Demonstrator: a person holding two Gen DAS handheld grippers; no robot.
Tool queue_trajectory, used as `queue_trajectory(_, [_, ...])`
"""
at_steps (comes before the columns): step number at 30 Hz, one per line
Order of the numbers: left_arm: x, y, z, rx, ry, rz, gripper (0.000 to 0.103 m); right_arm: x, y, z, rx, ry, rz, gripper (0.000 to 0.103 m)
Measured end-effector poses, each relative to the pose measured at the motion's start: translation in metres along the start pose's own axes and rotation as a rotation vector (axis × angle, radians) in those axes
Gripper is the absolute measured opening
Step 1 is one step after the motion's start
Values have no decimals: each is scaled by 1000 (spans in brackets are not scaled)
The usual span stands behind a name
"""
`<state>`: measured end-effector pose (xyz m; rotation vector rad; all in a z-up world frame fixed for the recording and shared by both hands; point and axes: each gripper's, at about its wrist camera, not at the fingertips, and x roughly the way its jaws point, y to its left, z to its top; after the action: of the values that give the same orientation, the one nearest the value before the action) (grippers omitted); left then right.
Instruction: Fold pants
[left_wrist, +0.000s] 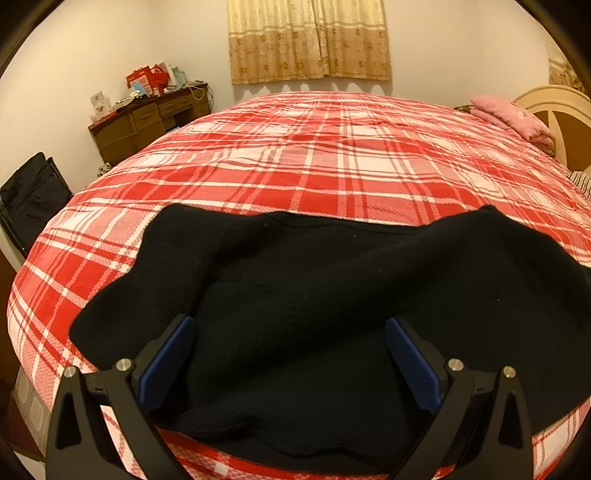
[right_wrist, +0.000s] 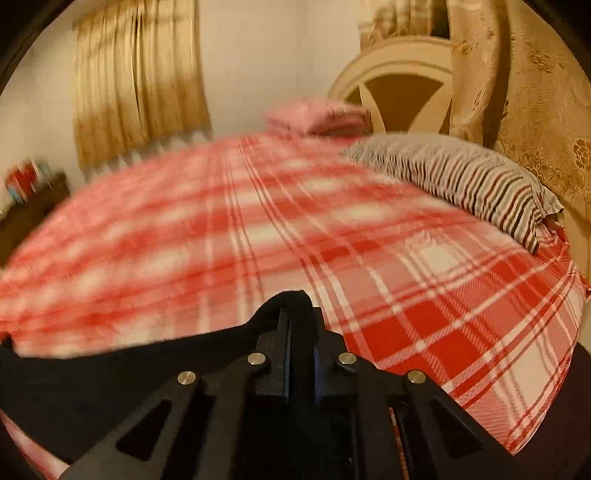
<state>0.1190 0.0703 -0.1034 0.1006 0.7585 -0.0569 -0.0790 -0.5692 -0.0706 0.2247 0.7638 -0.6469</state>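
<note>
The black pants (left_wrist: 314, 295) lie spread on a red and white plaid bed (left_wrist: 314, 155) near its front edge. My left gripper (left_wrist: 290, 343) is open, its blue pads (left_wrist: 168, 362) standing wide apart just above the near part of the cloth. My right gripper (right_wrist: 300, 325) is shut on an edge of the black pants (right_wrist: 110, 376), which trail off to the left over the plaid bed (right_wrist: 424, 295). The right wrist view is blurred by motion.
A pink folded blanket (left_wrist: 509, 118) and a cream headboard (left_wrist: 554, 110) are at the far right. A striped pillow (right_wrist: 461, 181) lies near the headboard. A brown desk (left_wrist: 147, 122) with clutter stands at the left wall, and a dark bag (left_wrist: 33, 199) sits beside the bed.
</note>
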Motion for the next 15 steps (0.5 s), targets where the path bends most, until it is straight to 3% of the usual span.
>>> queue_trajectory(2, [-1, 0, -1, 6, -3, -1, 103, 3, 1, -2, -15, 7, -27, 22])
queue_trajectory(3, [-1, 1, -1, 10, -3, -6, 103, 0, -2, 1, 0, 9, -33, 36])
queue_trajectory(4, [-3, 2, -1, 13, -2, -9, 103, -3, -6, 4, 28, 12, -50, 58])
queue_trajectory(5, [-4, 2, -1, 15, -2, -7, 103, -14, -12, 6, 70, -26, -92, 63])
queue_trajectory(7, [-12, 3, -1, 19, -15, 8, 103, -49, -20, 2, 162, -173, -222, 64])
queue_trajectory(8, [-18, 2, -1, 23, -36, 15, 103, -65, -19, 0, 191, -232, -245, 64])
queue_trajectory(9, [-24, 0, -1, 32, -58, 24, 103, -80, -15, -3, 202, -283, -230, 64])
queue_trajectory(10, [-31, -4, 0, 50, -87, 32, 103, -95, -3, -7, 185, -329, -147, 64])
queue_trajectory(13, [-52, -28, 6, 137, -161, -3, 103, -108, 56, -21, 46, -298, 61, 63])
queue_trajectory(15, [-65, -53, 9, 217, -202, -68, 103, -109, 103, -33, -67, -250, 203, 63])
